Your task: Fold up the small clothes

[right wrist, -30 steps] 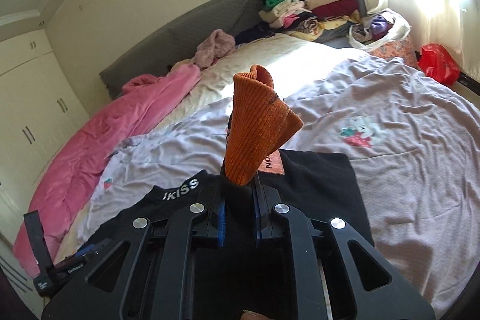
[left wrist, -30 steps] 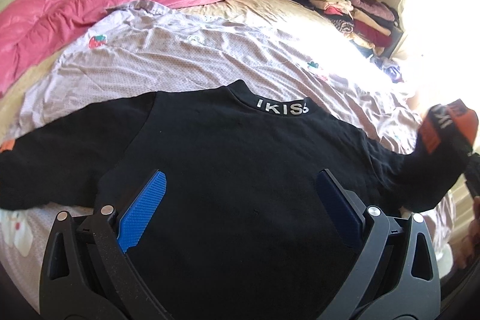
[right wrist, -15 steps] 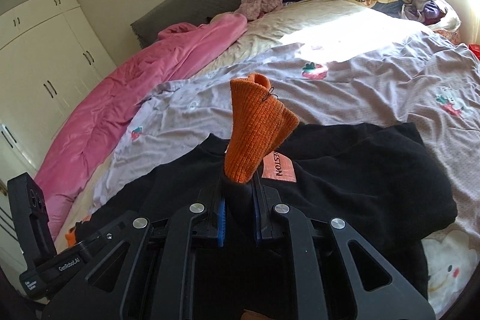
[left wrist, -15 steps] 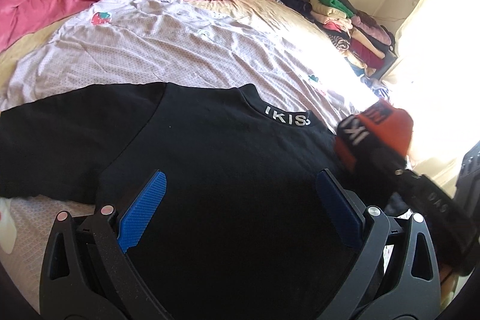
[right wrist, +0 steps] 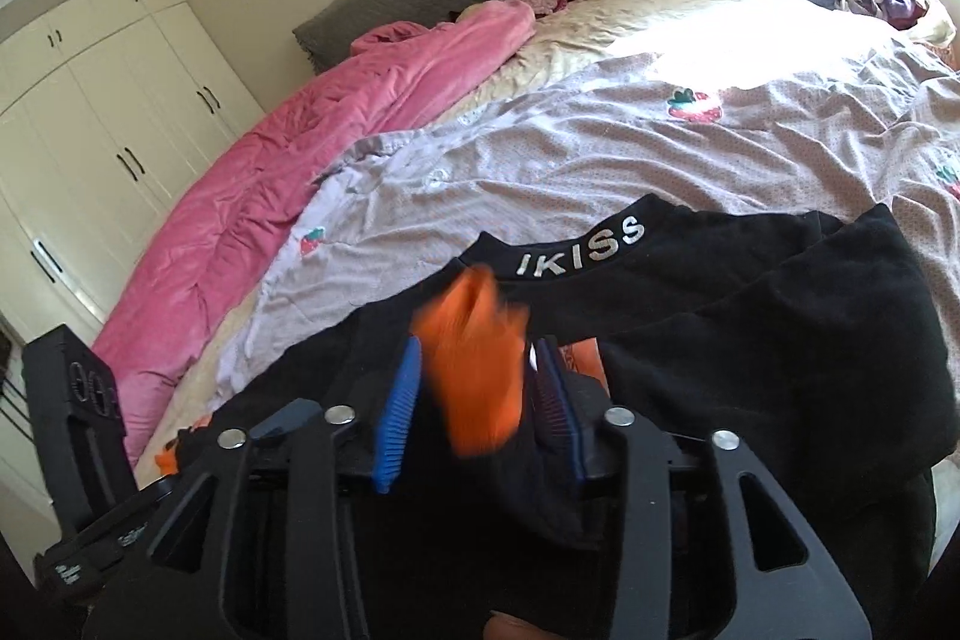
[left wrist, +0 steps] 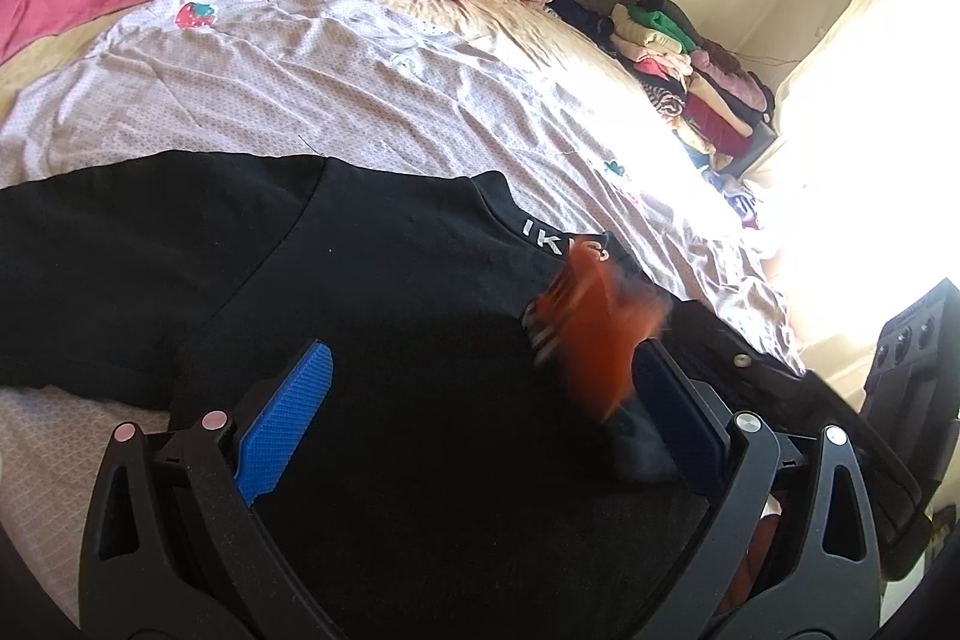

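Garment: I have the black top (right wrist: pixel 750 340) lying flat on the lilac sheet (right wrist: pixel 600 148), collar lettering facing up.
Right sleeve: folded in across the chest — its orange cuff (right wrist: pixel 480 376) sits between my right gripper's (right wrist: pixel 474 400) fingers, blurred.
Right gripper: jaws have just been opening; the pads stand apart from the cuff, so I judge it released.
Left gripper: (left wrist: pixel 480 424) jaws wide apart above the chest, holding nothing.
Done: one sleeve brought in, by my reading.
Left to do: the other sleeve (left wrist: pixel 120 256) lies stretched out to the side; the body is not yet folded.
Hidden: hem and lower body are cut off behind the gripper frames — I cannot check them.
Hard to make out: window glare washes out the sheet's far edge.
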Demonstrator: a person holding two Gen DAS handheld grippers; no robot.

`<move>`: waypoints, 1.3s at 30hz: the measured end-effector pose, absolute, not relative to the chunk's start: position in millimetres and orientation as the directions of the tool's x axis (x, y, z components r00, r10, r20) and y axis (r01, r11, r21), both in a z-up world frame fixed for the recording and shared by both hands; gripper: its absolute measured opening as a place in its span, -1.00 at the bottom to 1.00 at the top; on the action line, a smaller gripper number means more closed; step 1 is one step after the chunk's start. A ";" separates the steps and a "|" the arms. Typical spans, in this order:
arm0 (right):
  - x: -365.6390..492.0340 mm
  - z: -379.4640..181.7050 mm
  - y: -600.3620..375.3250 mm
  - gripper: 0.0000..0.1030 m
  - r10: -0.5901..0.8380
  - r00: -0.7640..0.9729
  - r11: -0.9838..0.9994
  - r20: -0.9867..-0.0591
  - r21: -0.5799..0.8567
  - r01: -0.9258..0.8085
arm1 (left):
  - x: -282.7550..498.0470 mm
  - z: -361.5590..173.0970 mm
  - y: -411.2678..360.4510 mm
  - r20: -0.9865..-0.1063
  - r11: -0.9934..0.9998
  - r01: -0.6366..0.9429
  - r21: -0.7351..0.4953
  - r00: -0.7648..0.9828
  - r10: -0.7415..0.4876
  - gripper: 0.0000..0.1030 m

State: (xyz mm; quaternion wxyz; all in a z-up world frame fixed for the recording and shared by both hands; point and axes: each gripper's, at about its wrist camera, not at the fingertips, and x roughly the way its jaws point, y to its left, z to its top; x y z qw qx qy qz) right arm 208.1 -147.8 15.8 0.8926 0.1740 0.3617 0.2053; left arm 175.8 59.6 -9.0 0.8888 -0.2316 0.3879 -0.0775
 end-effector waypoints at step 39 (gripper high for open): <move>169.7 -5.2 -284.4 0.05 0.116 0.719 0.975 -0.686 0.215 0.049 | 197.0 -8.0 62.0 -0.652 0.942 -0.045 -0.333 0.733 -0.195 -0.82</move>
